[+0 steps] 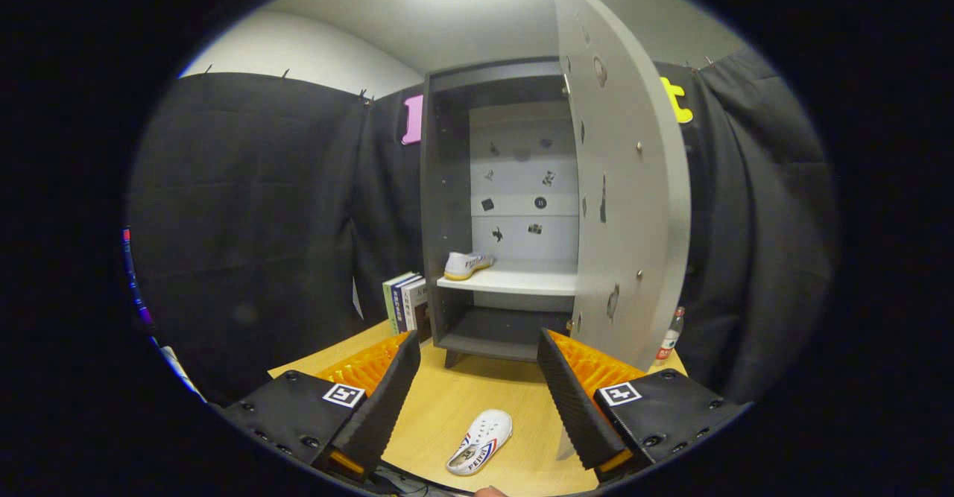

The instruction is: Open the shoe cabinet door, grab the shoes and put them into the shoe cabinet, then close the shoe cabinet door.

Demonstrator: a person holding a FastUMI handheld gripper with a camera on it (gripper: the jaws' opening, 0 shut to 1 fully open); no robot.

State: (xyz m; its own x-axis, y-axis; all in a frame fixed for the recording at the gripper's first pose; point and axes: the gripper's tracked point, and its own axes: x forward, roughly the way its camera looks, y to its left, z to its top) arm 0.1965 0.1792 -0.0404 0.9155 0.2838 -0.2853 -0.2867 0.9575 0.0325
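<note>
The gripper point(477, 400) is hovering over the wooden table point(455, 400) with its fingers spread wide, gripping nothing. A white sneaker point(481, 431) is lying on the table between them. Beyond, the grey shoe cabinet point(447, 184) is standing with its door point(626, 184) swung open, and a second sneaker point(466, 264) is resting on the white shelf point(514, 281). Books point(404, 302) are standing just left of the cabinet.

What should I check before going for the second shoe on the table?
1. Cabinet door open: ok.
2. First shoe on the white shelf: ok.
3. Second shoe within the span of the tongs: ok, lying on the table between the fingers.
4. Tongs open and empty: ok.
5. Room on shelf beside first shoe: ok.
6. Second shoe's grip point: cannot tell.
</note>
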